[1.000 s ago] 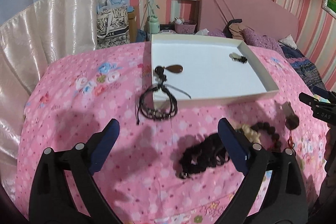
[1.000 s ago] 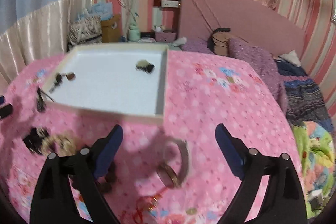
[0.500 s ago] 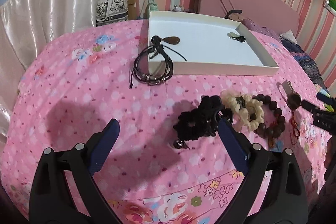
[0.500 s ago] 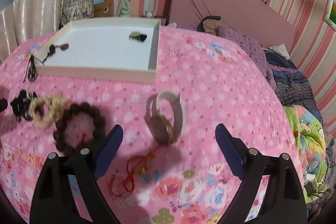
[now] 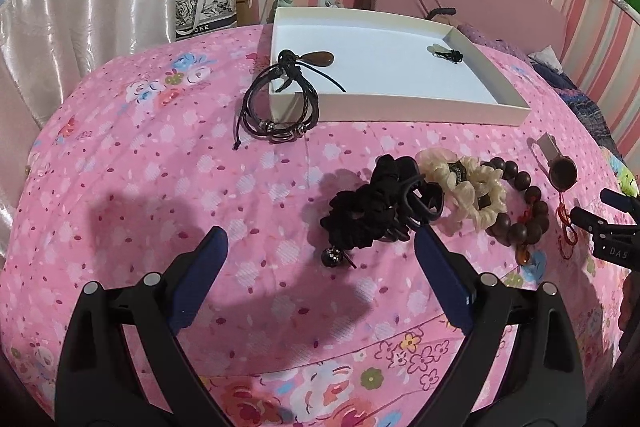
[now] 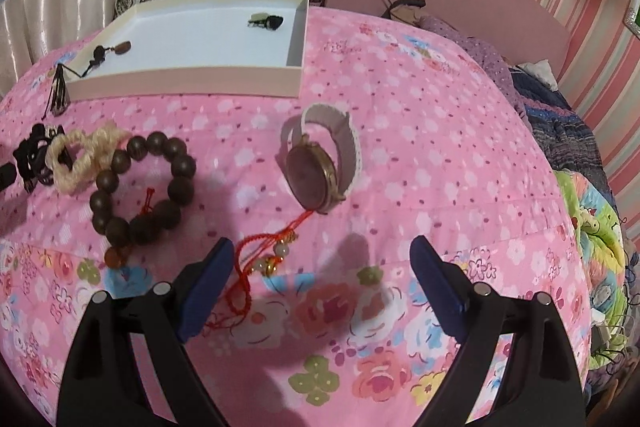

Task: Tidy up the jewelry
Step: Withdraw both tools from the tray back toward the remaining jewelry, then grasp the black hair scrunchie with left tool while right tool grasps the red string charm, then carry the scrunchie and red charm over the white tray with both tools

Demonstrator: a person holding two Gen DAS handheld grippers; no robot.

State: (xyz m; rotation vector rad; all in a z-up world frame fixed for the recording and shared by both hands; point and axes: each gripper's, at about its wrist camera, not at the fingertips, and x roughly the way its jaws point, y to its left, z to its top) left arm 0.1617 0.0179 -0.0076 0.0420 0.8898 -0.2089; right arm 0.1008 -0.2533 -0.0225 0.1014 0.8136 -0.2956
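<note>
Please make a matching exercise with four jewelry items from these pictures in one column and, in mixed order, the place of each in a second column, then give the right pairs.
1. wristwatch
2. brown pendant
3. black cord bracelet
4. wooden bead bracelet

A. hanging over a corner of the white tray
B. inside the tray
C. on the bedspread, touching the cream scrunchie
D. on the bedspread, beside a red cord

Pairs: 1-D, 2-B, 3-A, 4-C

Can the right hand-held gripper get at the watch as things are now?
Probably yes. The right hand-held gripper is open and empty, and the watch stands just ahead of it on the blanket. Only the red cord lies between.
</note>
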